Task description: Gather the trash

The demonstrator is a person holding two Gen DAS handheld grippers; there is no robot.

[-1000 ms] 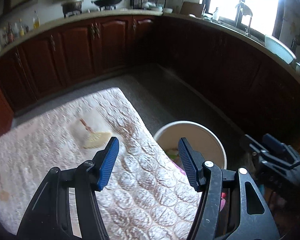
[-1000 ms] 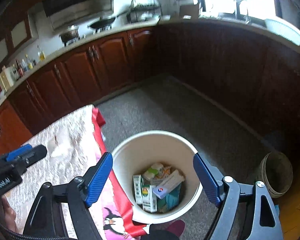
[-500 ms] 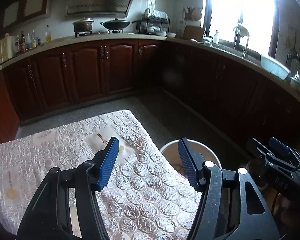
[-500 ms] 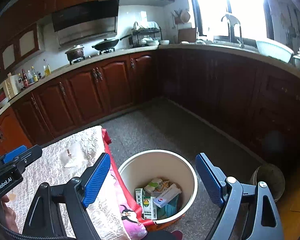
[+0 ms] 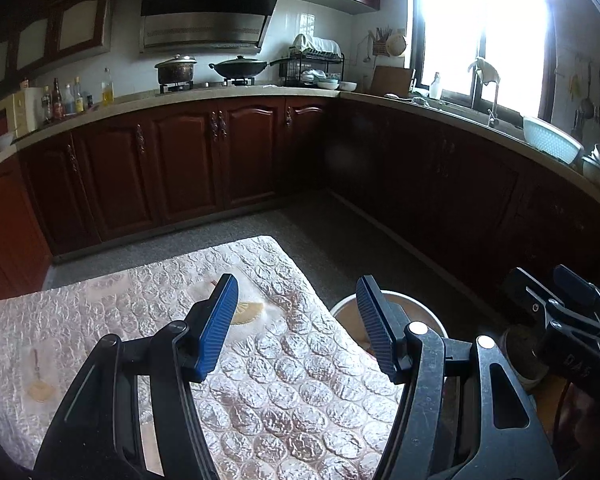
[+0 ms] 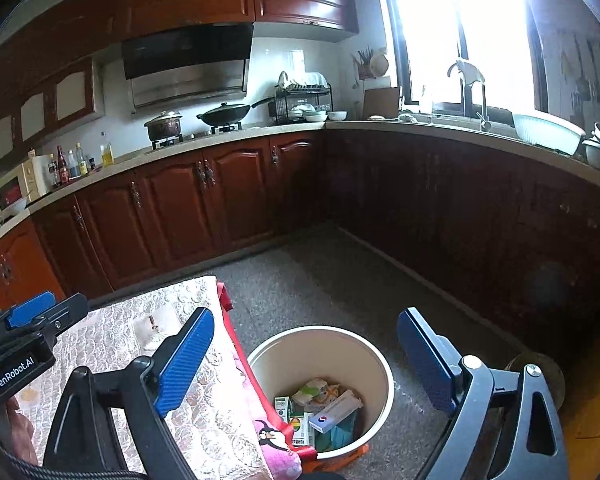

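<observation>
Both tongs stand with their blue-padded jaws spread wide and nothing between them. The left gripper point(image 5: 296, 320) hangs above the near right part of a table point(image 5: 100, 320) covered in a silvery bubble-textured sheet, its right jaw lined up over the rim of the bin. The right gripper point(image 6: 304, 360) hangs above the floor with the cream-coloured bin point(image 6: 380, 356) showing in the gap between its jaws. The bin stands on the speckled grey floor point(image 6: 320, 280) just beside the right edge of the table, and the trash point(image 6: 324, 408) lies at its bottom: several small cartons and a white box with a red and blue mark, piled together. A red and pink cloth point(image 6: 276, 436) with a penguin print hangs off the table edge and touches the side of the bin. On the table top, a pale fan-shaped piece point(image 5: 246, 310) lies just past the left gripper's left jaw, partly hidden by it. Farther off, dark red cabinets point(image 5: 180, 160) run along the walls, with a pot point(image 5: 175, 70) and a wok point(image 5: 239, 66) on the stove, and a bright window point(image 5: 484, 28) above the sink side.
</observation>
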